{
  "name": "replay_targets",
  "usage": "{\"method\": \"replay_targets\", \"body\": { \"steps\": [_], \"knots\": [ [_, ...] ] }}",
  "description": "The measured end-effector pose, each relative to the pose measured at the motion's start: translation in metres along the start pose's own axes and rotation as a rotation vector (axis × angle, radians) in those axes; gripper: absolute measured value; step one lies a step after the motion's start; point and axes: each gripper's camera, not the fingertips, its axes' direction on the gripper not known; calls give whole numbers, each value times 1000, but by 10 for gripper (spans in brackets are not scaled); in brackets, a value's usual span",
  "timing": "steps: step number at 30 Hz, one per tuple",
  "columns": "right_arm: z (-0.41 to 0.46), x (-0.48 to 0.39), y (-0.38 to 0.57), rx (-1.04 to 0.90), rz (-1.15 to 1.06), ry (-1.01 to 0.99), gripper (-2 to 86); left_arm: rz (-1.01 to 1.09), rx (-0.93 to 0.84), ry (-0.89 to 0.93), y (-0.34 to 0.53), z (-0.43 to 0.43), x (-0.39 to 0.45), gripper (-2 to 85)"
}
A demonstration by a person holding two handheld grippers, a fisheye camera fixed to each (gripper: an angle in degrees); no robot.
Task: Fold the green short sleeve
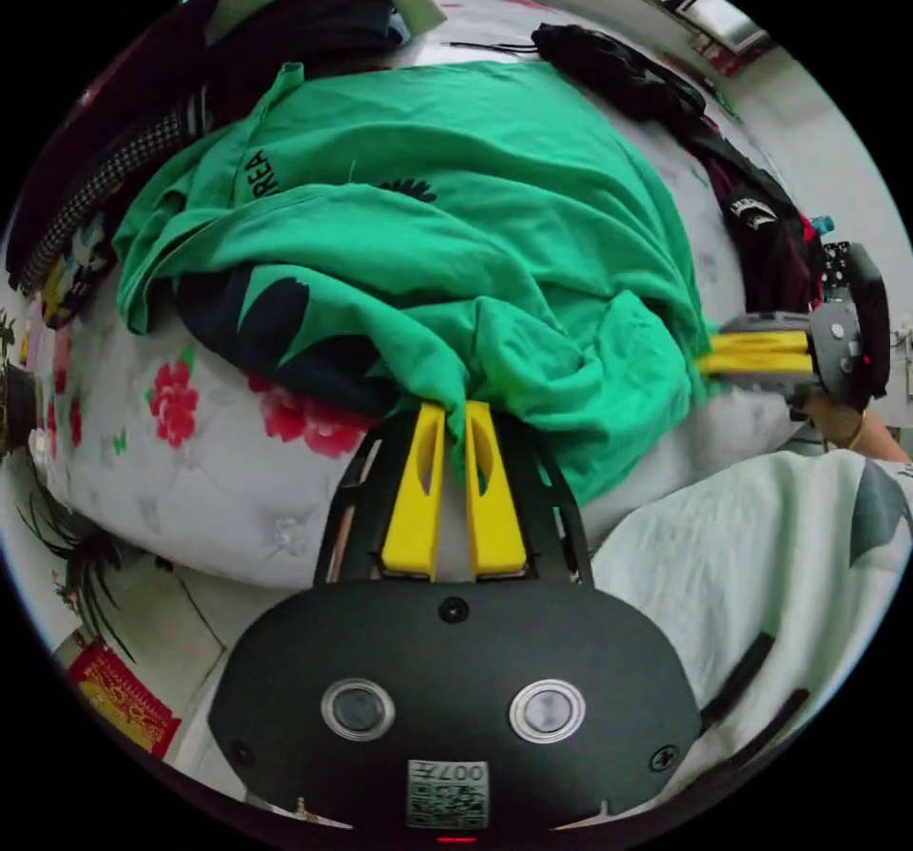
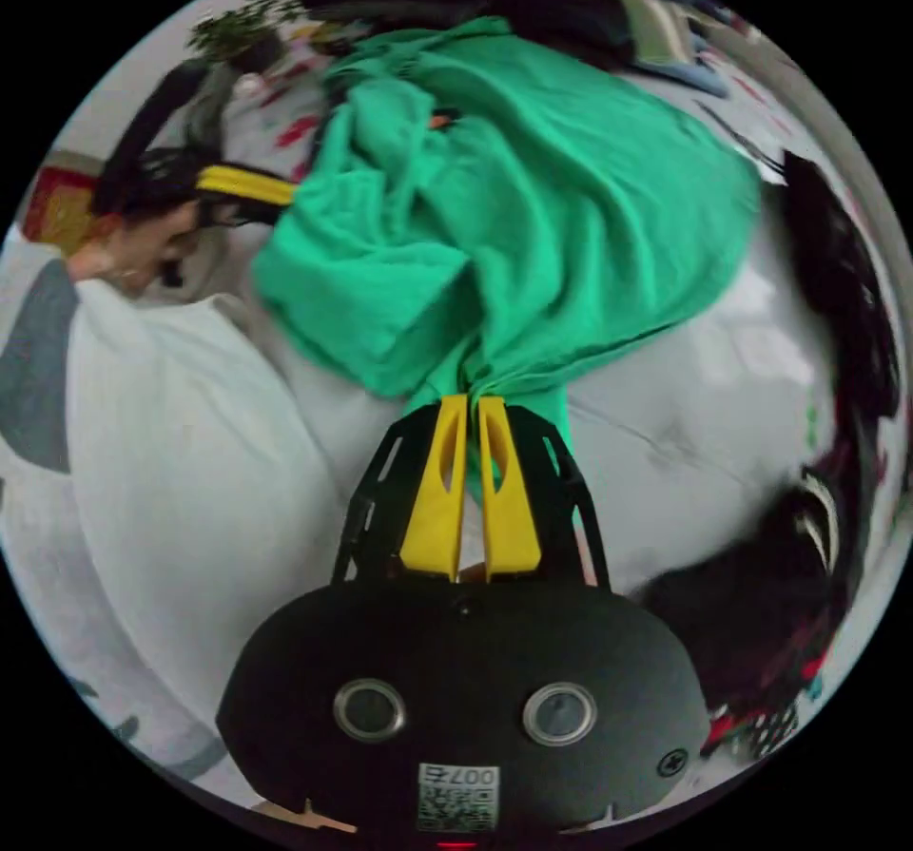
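Shirt [image 1: 456, 223], green and short-sleeved, lies rumpled on the floral bed [image 1: 190, 471]. Left claw [image 1: 455, 409] pinches its 6 o'clock hem; right claw [image 2: 468, 404] likewise pinches green cloth.

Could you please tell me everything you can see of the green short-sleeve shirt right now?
The green shirt is soft, matte knit fabric, crumpled and partly doubled over, with a dark print and some lettering showing. It lies on a white floral quilt, dark clothes beside and behind it. The left gripper is shut on a bunched edge, and the right gripper is shut on another edge, so the cloth gathers into pleats at both.
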Motion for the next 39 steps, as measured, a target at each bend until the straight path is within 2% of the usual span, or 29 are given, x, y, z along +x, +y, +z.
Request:
{"method": "replay_targets", "body": {
  "steps": [1,3,5,6,8,11,15,17,19,22,23,25,27,28,29,30,31,36,37,39],
  "knots": [
    [-1,-7,-4,-1,-46,-86,7,-35,-1,0,-4,0,-17,12],
    [-12,-36,-19,15,-215,-310,10,-98,-9,-125,-10,-6,-48,5],
    [-25,-47,-28,29,-289,-291,18,-173,-49,-378,-18,-22,-98,7],
    [-38,-45,-33,58,-301,-259,25,-207,-44,-392,-17,-29,-112,9],
    [-62,-32,-38,106,-302,-219,35,-434,41,-302,-3,-66,-173,32],
    [-104,24,-47,208,-154,-67,53,-661,162,-201,38,-96,-219,73],
    [-154,125,-70,281,142,61,71,-800,218,-175,99,-95,-222,79],
    [-169,153,-82,299,203,104,77,-827,232,-151,137,-87,-204,82],
    [-175,173,-98,271,235,121,81,-838,238,-116,163,-78,-188,83],
    [-162,187,-121,143,255,97,81,-828,217,135,192,-45,-161,118],
    [-169,176,-120,181,263,204,61,-824,169,244,198,-27,-149,138],
    [-174,157,-120,170,226,284,33,-811,115,340,198,-5,-132,156],
    [-190,134,-113,133,182,323,11,-774,93,331,187,3,-118,167],
    [-196,130,-110,121,166,291,8,-738,25,248,175,3,-113,176],
    [-210,124,-101,100,131,171,4,-676,-74,155,161,4,-108,172],
    [-229,122,-85,123,137,46,2,-655,-109,126,156,4,-107,170],
    [-241,120,-74,165,149,4,1,-623,-138,75,149,3,-103,160],
    [-357,106,79,605,312,-314,-2,-297,-197,-59,131,-6,-87,62],
    [-368,102,97,642,318,-347,-2,-284,-184,-49,135,-9,-90,10],
    [-408,83,166,734,372,-367,-2,-266,-136,116,147,-17,-104,0]
  ]
}}
